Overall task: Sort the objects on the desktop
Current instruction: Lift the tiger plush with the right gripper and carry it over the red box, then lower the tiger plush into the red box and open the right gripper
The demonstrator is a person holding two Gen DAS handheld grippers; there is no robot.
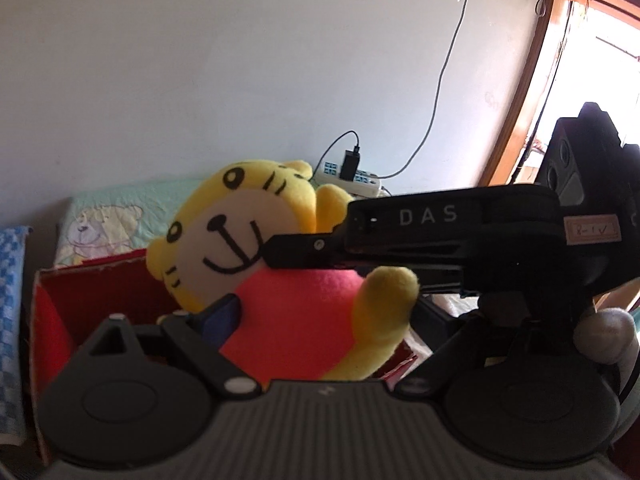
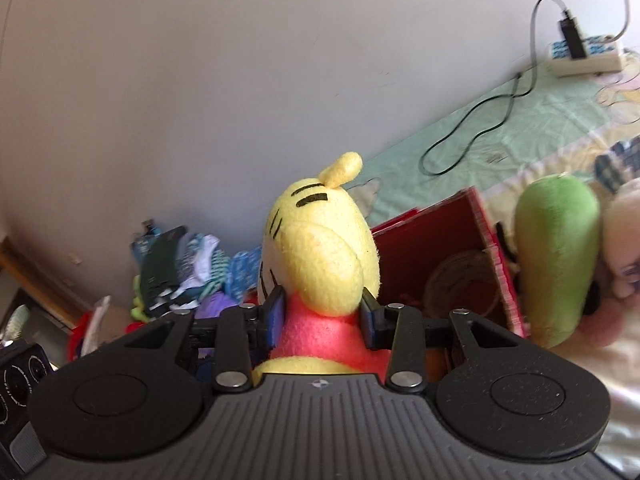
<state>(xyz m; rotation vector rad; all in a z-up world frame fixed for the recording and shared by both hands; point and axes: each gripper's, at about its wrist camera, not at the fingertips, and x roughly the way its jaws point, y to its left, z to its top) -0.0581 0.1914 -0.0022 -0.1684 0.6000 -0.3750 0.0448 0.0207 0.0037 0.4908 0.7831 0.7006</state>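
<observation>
While both tools (image 2: 323, 316) clamp it, tiger plush (image 2: 320, 248) hides box (image 2: 448, 232).

The letters "DAS" are printed in pale capitals on the side of the black plastic right gripper (image 1: 432, 216). A small pink paper label (image 1: 593, 230), handwritten "R-1" with a tick mark, is affixed nearer that gripper's rear end.
</observation>
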